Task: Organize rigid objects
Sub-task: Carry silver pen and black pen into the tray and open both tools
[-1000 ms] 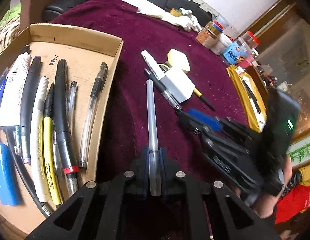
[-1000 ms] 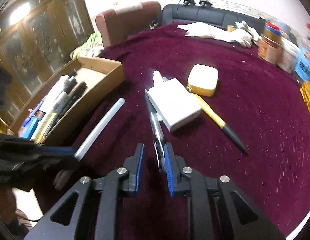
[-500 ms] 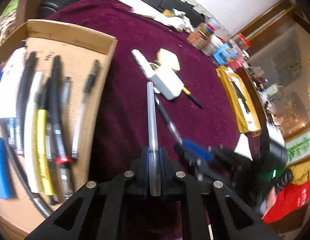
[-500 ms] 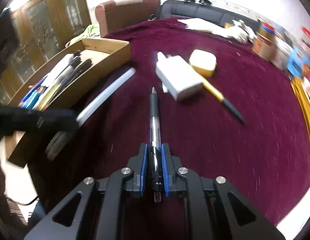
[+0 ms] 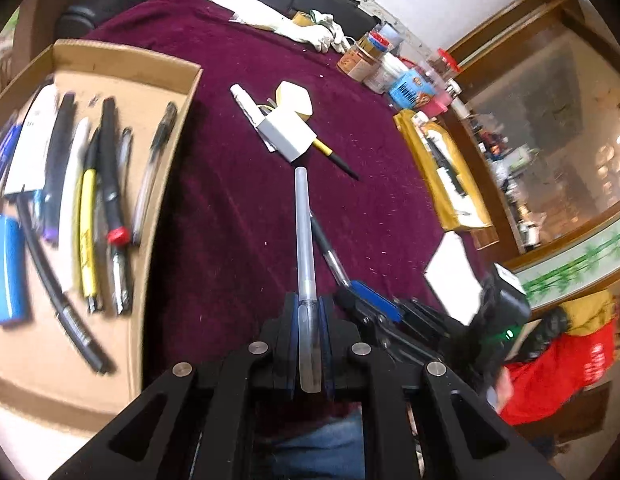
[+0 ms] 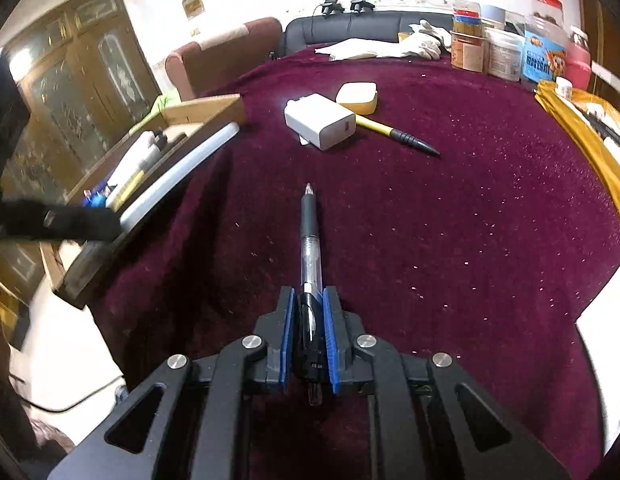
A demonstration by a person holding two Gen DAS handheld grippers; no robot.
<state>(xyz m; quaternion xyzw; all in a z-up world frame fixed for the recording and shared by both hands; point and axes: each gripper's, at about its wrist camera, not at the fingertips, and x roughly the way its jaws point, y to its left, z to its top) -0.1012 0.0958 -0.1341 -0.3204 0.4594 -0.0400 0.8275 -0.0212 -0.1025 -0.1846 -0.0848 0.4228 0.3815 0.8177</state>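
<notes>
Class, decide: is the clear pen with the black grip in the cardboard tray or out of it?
Out. The pen is clamped in the right tool over the maroon cloth; the tray sits off to the left.

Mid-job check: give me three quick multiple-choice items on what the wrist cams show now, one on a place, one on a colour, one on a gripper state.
1. Where does the white charger lie?
A. in the cardboard box
B. on the maroon cloth
C. on the sofa

2. What colour is the barrel of the loose pen beside the charger?
A. yellow
B. red
C. green

3. What is the right gripper doing?
A. standing open and empty
B. shut on the black gel pen
C. shut on the charger

Answers: 1 B, it rests on the maroon cloth outside the cardboard box. 2 A, yellow barrel, black tip. 3 B, the black gel pen sits between the blue pads.
</notes>
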